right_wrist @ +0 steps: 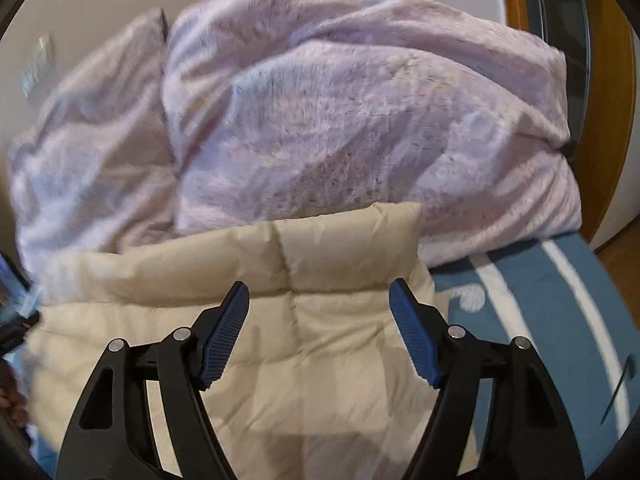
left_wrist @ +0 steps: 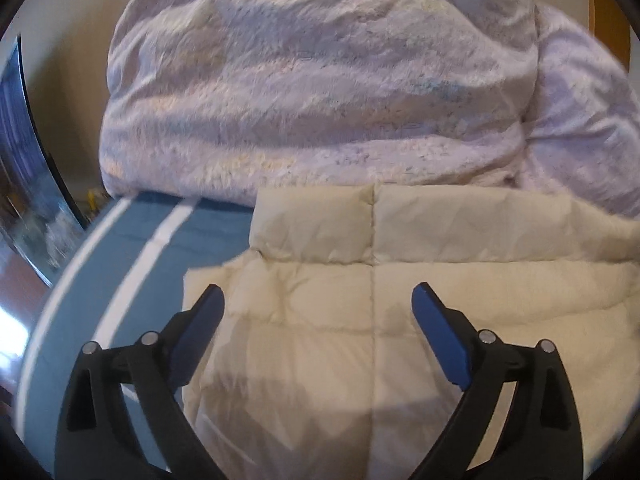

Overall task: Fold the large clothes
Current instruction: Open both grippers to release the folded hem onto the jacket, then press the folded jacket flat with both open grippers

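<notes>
Left wrist view: left gripper (left_wrist: pixel 318 300) and right gripper (right_wrist: pixel 319 294) both gape above the cream puffer jacket (left_wrist: pixel 400 300) on the blue bedsheet (left_wrist: pixel 120 280).

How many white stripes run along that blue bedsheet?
2 in each view. On the blue bedsheet, both white stripes run left of the cream puffer jacket; from the right wrist, two run on its right. More may be hidden under the bedding.
</notes>
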`<state>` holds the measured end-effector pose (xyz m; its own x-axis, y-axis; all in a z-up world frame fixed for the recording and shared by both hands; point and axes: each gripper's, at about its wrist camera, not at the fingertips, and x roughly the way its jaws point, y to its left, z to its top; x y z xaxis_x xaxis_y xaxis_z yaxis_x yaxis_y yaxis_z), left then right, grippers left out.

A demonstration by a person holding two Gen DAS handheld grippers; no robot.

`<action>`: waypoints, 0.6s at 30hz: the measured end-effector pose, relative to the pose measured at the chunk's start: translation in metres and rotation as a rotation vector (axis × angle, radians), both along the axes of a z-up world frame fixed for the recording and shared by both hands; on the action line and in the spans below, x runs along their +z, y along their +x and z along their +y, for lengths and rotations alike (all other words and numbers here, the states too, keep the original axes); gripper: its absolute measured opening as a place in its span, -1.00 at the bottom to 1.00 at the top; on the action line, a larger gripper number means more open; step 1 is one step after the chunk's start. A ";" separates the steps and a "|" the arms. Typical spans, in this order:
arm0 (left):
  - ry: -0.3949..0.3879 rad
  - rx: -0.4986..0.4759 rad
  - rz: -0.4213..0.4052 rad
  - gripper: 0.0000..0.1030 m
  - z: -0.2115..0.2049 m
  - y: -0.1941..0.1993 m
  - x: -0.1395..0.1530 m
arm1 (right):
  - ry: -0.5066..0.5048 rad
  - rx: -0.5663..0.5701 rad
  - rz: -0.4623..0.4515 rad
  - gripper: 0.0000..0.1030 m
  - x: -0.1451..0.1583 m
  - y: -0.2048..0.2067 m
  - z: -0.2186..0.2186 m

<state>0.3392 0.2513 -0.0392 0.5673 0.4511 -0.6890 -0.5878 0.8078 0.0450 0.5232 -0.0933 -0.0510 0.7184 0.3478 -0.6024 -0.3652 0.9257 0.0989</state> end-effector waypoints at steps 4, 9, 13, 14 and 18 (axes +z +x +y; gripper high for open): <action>0.056 0.013 0.063 0.84 0.003 0.015 -0.025 | -0.035 -0.059 0.071 0.44 -0.035 0.019 -0.006; -0.034 0.039 0.028 0.97 0.023 0.016 -0.038 | -0.036 -0.079 0.099 0.46 -0.060 0.022 -0.011; -0.050 0.037 0.033 0.97 0.027 0.020 -0.045 | -0.088 -0.086 0.119 0.50 -0.065 0.027 -0.003; -0.056 0.036 0.037 0.97 0.028 0.021 -0.047 | -0.092 -0.086 0.129 0.51 -0.066 0.029 -0.004; -0.105 0.034 0.048 0.97 0.034 0.027 -0.052 | -0.100 -0.077 0.159 0.56 -0.071 0.035 -0.003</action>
<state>0.3658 0.2858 -0.0910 0.5180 0.3934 -0.7596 -0.6140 0.7893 -0.0100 0.5579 -0.0963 -0.1222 0.6334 0.2285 -0.7394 -0.2803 0.9583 0.0560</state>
